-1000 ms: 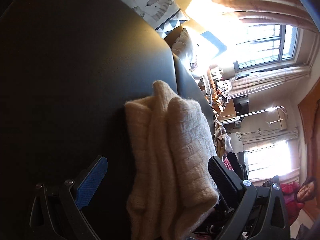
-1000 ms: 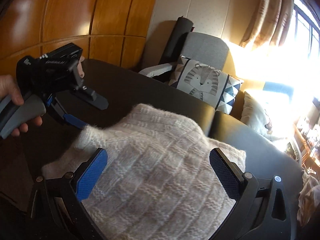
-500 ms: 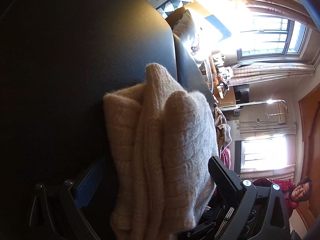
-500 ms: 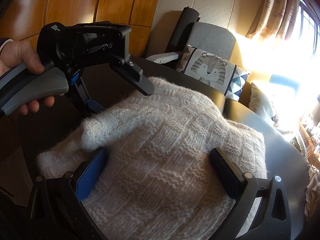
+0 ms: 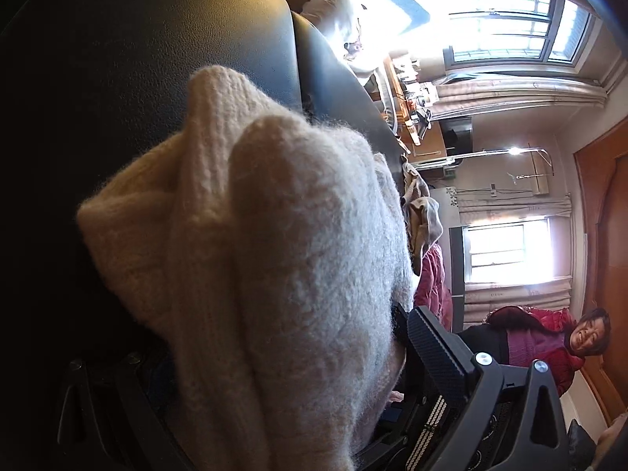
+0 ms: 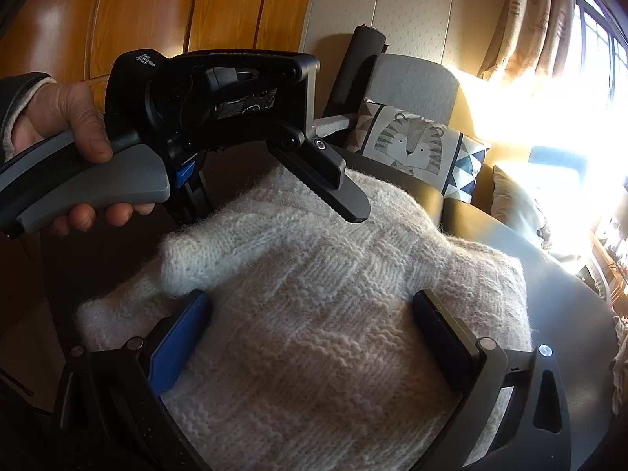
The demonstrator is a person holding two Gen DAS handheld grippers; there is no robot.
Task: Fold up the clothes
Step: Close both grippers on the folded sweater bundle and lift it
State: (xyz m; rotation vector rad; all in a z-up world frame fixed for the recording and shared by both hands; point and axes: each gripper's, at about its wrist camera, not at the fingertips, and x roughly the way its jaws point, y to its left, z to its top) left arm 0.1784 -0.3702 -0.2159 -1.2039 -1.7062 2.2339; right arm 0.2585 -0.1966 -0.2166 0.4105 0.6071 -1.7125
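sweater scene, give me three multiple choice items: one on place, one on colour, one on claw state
1. Where does the sweater lie?
A. on the dark table
B. on the grey armchair
C. on the floor

2. What colour is the sweater?
A. red
B. cream
C. navy

3. How does the right claw stand?
A. shut on a sleeve
B. shut on nothing
C. open, straddling the sweater

Answers: 1 A, the dark tabletop shows all round the knit. 2 B, the fuzzy knit is off-white in both views. 3 C, its two pads sit wide apart with the knit spread between them.
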